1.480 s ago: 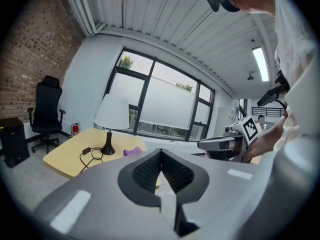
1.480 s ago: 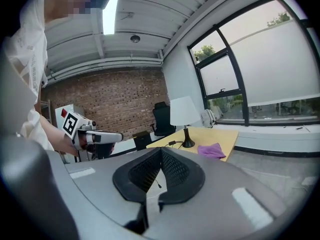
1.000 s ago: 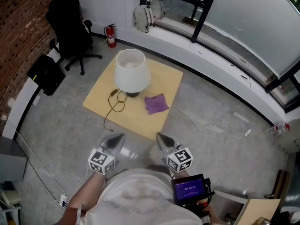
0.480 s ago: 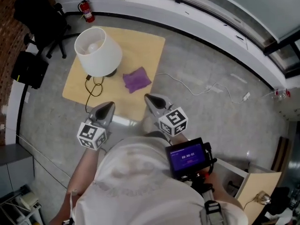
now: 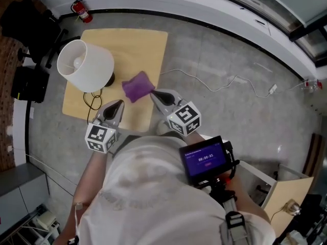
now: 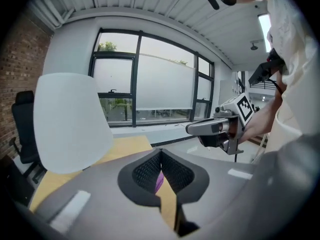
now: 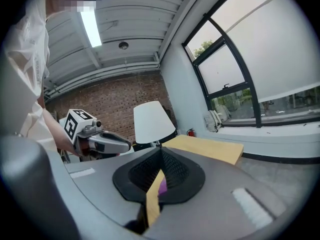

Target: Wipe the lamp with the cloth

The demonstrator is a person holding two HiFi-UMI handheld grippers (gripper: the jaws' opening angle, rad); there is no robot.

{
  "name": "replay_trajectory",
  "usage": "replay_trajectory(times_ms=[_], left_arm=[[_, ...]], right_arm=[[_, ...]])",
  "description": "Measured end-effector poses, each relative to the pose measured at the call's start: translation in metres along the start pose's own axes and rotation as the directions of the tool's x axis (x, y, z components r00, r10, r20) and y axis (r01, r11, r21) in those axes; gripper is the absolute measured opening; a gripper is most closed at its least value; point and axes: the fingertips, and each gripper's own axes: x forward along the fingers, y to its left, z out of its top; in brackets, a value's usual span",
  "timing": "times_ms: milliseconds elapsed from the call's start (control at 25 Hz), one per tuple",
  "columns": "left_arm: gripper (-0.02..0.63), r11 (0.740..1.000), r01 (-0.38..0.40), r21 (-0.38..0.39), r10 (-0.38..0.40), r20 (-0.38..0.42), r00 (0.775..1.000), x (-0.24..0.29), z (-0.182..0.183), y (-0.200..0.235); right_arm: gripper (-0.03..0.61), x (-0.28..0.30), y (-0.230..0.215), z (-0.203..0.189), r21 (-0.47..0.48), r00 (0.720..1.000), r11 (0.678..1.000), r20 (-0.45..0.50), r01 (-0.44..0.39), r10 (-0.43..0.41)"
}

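A lamp [image 5: 85, 65] with a white shade stands on the left part of a low yellow table [image 5: 143, 45]. A purple cloth [image 5: 137, 86] lies to its right, near the table's front edge. My left gripper [image 5: 116, 106] is shut and empty, its tip over the front edge below the lamp. My right gripper [image 5: 156, 94] is also shut and empty, its tip just right of the cloth. The left gripper view has the lamp shade [image 6: 70, 119] close at left, with the right gripper [image 6: 210, 127] at the right. From the right gripper view, the lamp [image 7: 152, 121] stands ahead and the left gripper [image 7: 107, 143] is at left.
The lamp's cord [image 5: 94, 103] loops off the table's front edge. A white cable [image 5: 230, 80] runs over the floor at right. A red fire extinguisher [image 5: 82, 11] and a black office chair [image 5: 25, 19] stand beyond the table at left. A small screen [image 5: 204, 160] hangs at my chest.
Both grippers have moved forward from the bare floor to the table's front edge, and the table and lamp now lie closer. Both stay shut.
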Motion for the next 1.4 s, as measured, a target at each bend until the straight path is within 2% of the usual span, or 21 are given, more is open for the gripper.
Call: replay_trajectory(times_ms=[280,560,680,800,1040,1240,1400], left_arm=[[0.002,0.995,0.025,0.099,-0.014,-0.106,0.994,0.040,-0.026,-0.005],[0.002,0.985,0.058,0.162,-0.015,-0.251,0.968,0.069,-0.064,0.009],[0.008,0.984,0.088,0.154,-0.033,-0.332,0.943,0.081,-0.087,0.013],[0.060,0.981,0.108,0.159,-0.034,-0.410,0.911,0.097,-0.106,0.020],[0.131,0.958,0.153,0.241,-0.010,-0.507,0.862,0.131,-0.129,0.036],[0.191,0.910,0.198,0.365,0.044,-0.559,0.828,0.160,-0.145,0.041],[0.210,0.912,0.213,0.351,0.052,-0.613,0.788,0.173,-0.160,0.048]], right_arm=[[0.014,-0.004,-0.024,-0.019,0.050,1.000,0.999,-0.016,0.018,-0.017],[0.014,-0.007,-0.029,-0.035,0.091,0.998,0.994,-0.028,0.066,-0.063],[0.014,-0.015,-0.032,-0.044,0.125,0.993,0.986,-0.029,0.113,-0.110],[0.014,-0.025,-0.034,-0.053,0.153,0.989,0.977,-0.032,0.147,-0.144],[0.014,-0.052,-0.037,-0.066,0.187,0.975,0.957,-0.044,0.221,-0.216],[0.014,-0.090,-0.048,-0.078,0.225,0.951,0.925,-0.052,0.308,-0.304],[0.014,-0.111,-0.055,-0.083,0.235,0.935,0.906,-0.059,0.353,-0.349]])
